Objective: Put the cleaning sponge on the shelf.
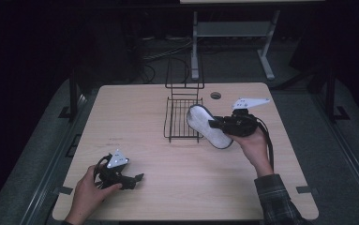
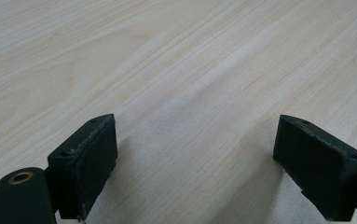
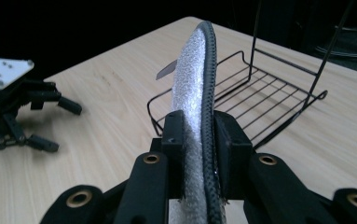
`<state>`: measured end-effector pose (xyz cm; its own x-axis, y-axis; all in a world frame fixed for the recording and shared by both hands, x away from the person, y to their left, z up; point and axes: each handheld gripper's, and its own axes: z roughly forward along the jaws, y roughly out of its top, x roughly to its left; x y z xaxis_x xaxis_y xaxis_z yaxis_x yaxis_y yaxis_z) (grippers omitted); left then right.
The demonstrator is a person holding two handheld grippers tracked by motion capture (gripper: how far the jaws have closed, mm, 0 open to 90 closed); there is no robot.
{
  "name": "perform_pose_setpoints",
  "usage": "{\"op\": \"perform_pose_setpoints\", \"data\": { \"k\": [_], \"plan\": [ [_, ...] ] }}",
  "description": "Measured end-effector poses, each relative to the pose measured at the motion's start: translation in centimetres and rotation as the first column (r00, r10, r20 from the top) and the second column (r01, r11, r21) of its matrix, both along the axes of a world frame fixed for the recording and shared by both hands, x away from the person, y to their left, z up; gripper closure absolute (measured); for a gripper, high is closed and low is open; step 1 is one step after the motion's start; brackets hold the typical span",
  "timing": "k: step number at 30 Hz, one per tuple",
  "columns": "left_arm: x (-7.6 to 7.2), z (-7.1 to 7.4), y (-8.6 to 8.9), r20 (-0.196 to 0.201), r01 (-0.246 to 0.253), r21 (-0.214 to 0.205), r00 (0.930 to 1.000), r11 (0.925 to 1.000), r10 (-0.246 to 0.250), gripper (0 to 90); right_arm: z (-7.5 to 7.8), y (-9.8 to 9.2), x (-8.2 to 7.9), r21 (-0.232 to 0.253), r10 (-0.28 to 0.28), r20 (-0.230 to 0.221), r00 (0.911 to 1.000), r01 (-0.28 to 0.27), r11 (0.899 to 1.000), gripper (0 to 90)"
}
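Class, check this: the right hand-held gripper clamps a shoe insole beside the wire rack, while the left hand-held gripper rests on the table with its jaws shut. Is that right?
Not quite. The right hand-held gripper does clamp the insole beside the wire rack, but the left hand-held gripper has its jaws wide open with nothing between them, as the left gripper view shows.

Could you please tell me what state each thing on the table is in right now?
Insole: clamped on edge in the right gripper, lifted over the rack's right rim.
Wire rack: upright on the table, nothing lying in its tray.
Right gripper: shut on the insole.
Left gripper: open, holding nothing, low over bare wood.
Table: carries the rack.
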<state>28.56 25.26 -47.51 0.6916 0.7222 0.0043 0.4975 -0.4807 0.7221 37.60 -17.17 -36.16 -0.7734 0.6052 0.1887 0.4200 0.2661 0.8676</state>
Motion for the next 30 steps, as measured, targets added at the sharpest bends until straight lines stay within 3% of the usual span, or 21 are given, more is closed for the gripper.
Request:
{"op": "perform_pose_setpoints", "data": {
  "k": [30],
  "plan": [
    [0.0,0.0,0.0,0.000,0.001,0.000,1.0000,1.0000,-0.001,12.7,-0.7,4.6,6.7,0.031,-0.052,-0.035,0.9980,0.053,0.998,75.2]
  ]
}}
